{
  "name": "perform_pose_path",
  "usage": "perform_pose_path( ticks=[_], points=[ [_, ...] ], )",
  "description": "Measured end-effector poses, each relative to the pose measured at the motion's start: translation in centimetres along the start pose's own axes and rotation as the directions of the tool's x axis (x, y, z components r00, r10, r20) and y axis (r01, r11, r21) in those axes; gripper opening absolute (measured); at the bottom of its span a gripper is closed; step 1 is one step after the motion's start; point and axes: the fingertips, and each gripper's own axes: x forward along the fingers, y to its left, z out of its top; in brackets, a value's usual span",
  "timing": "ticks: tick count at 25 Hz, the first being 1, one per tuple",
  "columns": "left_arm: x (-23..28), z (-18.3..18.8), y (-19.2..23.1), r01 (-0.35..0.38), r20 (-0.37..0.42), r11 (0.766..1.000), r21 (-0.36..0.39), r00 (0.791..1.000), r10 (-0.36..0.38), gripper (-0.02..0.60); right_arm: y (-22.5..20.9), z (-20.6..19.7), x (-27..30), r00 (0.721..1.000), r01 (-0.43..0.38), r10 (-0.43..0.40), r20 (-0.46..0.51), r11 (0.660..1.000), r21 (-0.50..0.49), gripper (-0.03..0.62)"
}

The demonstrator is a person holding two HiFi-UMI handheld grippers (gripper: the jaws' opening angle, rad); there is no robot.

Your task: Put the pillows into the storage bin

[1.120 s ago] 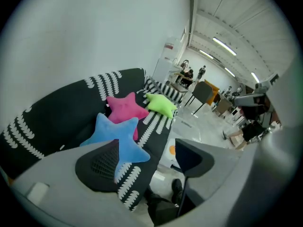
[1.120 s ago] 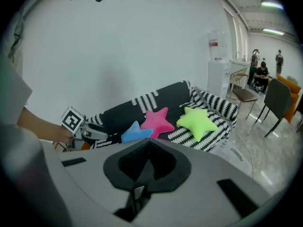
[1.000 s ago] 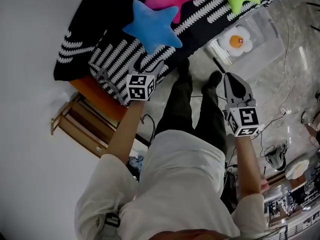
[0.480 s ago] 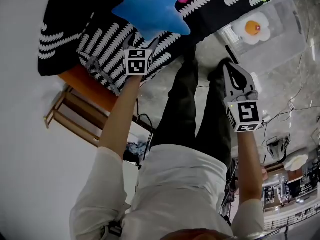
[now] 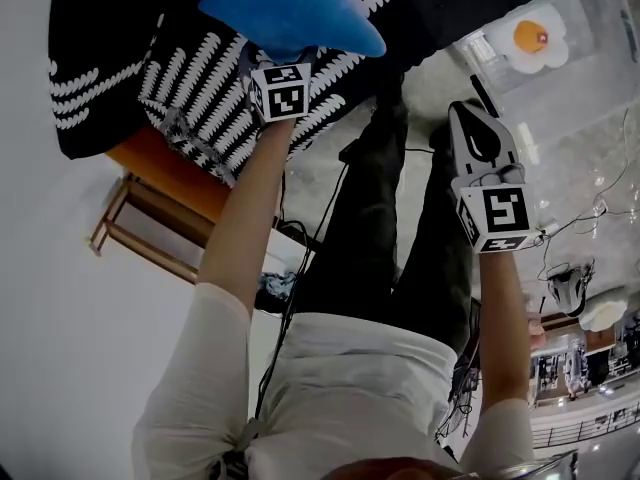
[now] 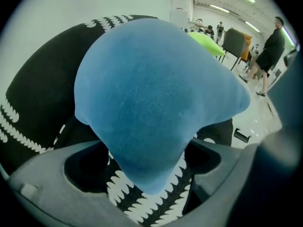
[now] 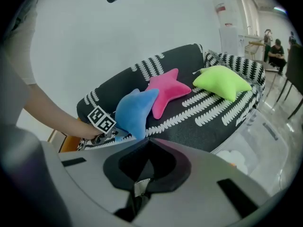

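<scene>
A blue star pillow lies on the black-and-white sofa. My left gripper is at its near point. In the left gripper view the blue pillow fills the frame. Its lowest point hangs between the jaws of the left gripper, which have just been opening and stand wide, with gaps on both sides. My right gripper hovers shut over the floor beside the person's leg, holding nothing. Seen from the right gripper, the blue, pink and green pillows lie in a row.
A clear storage bin stands on the floor right of the sofa, with a fried-egg pillow inside. A wooden side table stands left of the legs. Cables trail over the floor. A person stands in the background.
My left gripper has travelled up the picture onto the blue pillow's near point. The sofa, the pillows and the bin have slid toward the top of the head view.
</scene>
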Motion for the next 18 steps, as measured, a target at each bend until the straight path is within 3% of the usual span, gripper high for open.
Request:
perform_pose_path(
  ticks=[7, 11, 18],
  points=[
    [1.3, 0.7, 0.7, -0.019, 0.019, 1.0, -0.022, 1.0, 0.019, 0.474, -0.4, -2.6, 0.1, 1.0, 0.0, 0.0, -0.008, 1.0, 0.019, 0.002],
    [-0.3, 0.8, 0.7, -0.02, 0.013, 1.0, -0.021, 1.0, 0.02, 0.356, -1.2, -3.9, -1.2, 1.0, 0.01, -0.01, -0.013, 1.0, 0.028, 0.002],
    [-3.0, 1.7, -0.3, 0.019, 0.002, 0.995, -0.096, 1.0, -0.019, 0.295, -2.6, -4.5, -4.3, 1.0, 0.019, -0.019, 0.012, 1.0, 0.009, 0.002]
  ],
)
